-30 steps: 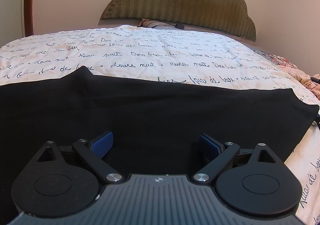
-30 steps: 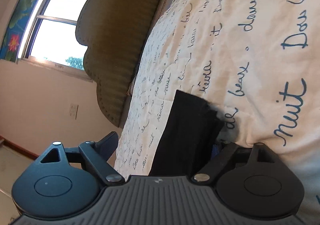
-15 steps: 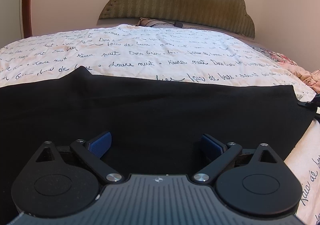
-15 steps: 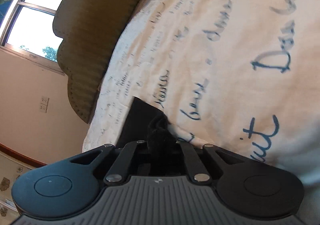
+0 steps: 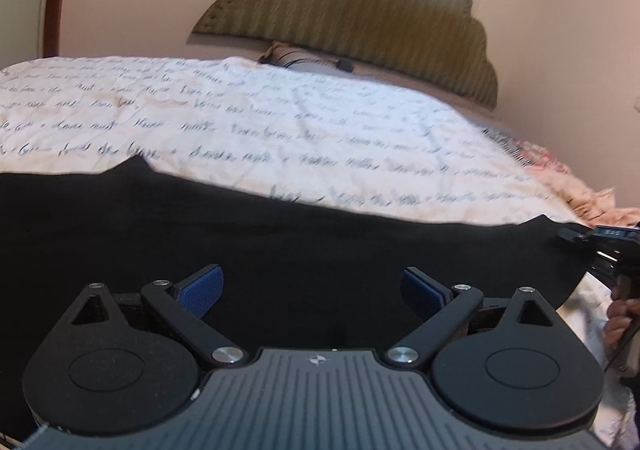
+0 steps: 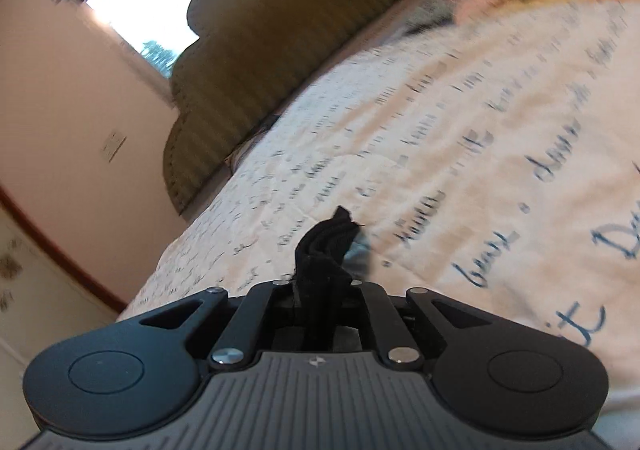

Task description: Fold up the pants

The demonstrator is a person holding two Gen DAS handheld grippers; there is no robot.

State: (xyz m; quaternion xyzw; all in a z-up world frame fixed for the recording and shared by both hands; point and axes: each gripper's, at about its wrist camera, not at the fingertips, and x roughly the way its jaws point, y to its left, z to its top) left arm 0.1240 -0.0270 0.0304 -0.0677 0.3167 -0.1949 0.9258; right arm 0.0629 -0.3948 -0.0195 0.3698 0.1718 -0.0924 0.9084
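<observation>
Black soft-fabric pants [image 5: 280, 242] lie spread flat across the white quilted bedspread with blue cursive script [image 5: 320, 130], reaching from the left edge of the left wrist view to the right side of the bed. Left gripper [image 5: 312, 290] hovers low over the near edge of the pants, its blue-padded fingers [image 5: 202, 288] spread wide apart with only flat black cloth between them, nothing pinched; it looks lined up to take the near hem. Right gripper [image 6: 320, 290] has its fingers pressed together on a bunched corner of the pants [image 6: 324, 246], a wad of black fabric sticking up past the tips, lifted a bit off the bedspread [image 6: 480, 130]. In the left view this same gripper shows at the far right end of the pants [image 5: 600, 246], with the fabric corner pulled toward it, and part of the person's hand is visible just below. Probable reason for the hold: one end gets pinched to keep tension and carry it over for a fold. Both views are motion-blurred, so things are moving. Olive-green scalloped upholstered headboard [image 5: 360, 22] stands at the far end, with a window behind it. Likely step: start of a fold, with the left side not yet gripped. Risk: the bunched corner slipping or dragging the cloth crooked.
</observation>
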